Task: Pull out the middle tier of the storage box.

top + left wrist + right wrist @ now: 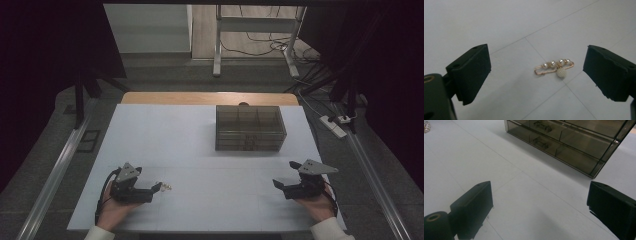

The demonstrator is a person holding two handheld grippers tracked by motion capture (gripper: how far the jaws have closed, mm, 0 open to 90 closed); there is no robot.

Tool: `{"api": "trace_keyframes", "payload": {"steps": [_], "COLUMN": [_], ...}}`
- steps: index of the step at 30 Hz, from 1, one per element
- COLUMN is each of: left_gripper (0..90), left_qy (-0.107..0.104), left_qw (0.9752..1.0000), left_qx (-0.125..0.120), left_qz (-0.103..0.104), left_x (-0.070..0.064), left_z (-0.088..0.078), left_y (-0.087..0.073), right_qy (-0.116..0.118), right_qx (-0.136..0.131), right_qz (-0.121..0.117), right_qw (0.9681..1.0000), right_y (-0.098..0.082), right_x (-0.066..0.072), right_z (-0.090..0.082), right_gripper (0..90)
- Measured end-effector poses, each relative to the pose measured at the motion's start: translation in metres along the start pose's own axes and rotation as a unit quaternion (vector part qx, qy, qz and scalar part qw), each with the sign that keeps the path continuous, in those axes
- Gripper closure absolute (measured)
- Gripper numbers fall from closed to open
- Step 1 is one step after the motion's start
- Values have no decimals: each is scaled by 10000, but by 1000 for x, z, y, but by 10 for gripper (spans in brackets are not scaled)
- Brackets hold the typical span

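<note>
Gold pearl brooch [555, 68] on table, btwn spread left claw [536, 75] jaws, untouched; right claw [539, 210] spread.

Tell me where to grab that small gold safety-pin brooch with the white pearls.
Probably across the thin bar of the gold pearl brooch, from above with the open left gripper. It lies flat on the white table, so only its narrow width fits between the jaws.

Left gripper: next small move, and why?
Probably ease the left gripper forward and down to straddle the gold pearl-beaded brooch pin. Its jaws stand open, and the pin lies flat on the white table just ahead, untouched.
</note>
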State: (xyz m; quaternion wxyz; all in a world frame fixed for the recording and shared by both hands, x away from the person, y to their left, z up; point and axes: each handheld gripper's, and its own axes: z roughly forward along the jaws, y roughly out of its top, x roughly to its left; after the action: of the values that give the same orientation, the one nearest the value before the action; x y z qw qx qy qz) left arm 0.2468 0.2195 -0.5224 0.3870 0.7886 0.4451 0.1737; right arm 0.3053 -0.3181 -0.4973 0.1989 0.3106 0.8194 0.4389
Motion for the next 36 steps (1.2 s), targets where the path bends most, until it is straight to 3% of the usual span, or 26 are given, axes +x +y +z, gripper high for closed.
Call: {"api": "trace_keyframes", "payload": {"steps": [10, 36], "left_gripper": [69, 69], "left_qy": [32, 87], "left_qw": [10000, 9999], "left_qx": [-94, -112], "left_qz": [-6, 85], "left_x": [0, 0], "left_z": [1, 3], "left_y": [5, 6], "right_qy": [-22, -31], "right_qx": [39, -62], "right_qz": [-167, -138], "right_qw": [9998, 9999], "right_y": [0, 1], "right_x": [3, 7], "right_z": [-1, 1], "right_gripper": [71, 75]}}
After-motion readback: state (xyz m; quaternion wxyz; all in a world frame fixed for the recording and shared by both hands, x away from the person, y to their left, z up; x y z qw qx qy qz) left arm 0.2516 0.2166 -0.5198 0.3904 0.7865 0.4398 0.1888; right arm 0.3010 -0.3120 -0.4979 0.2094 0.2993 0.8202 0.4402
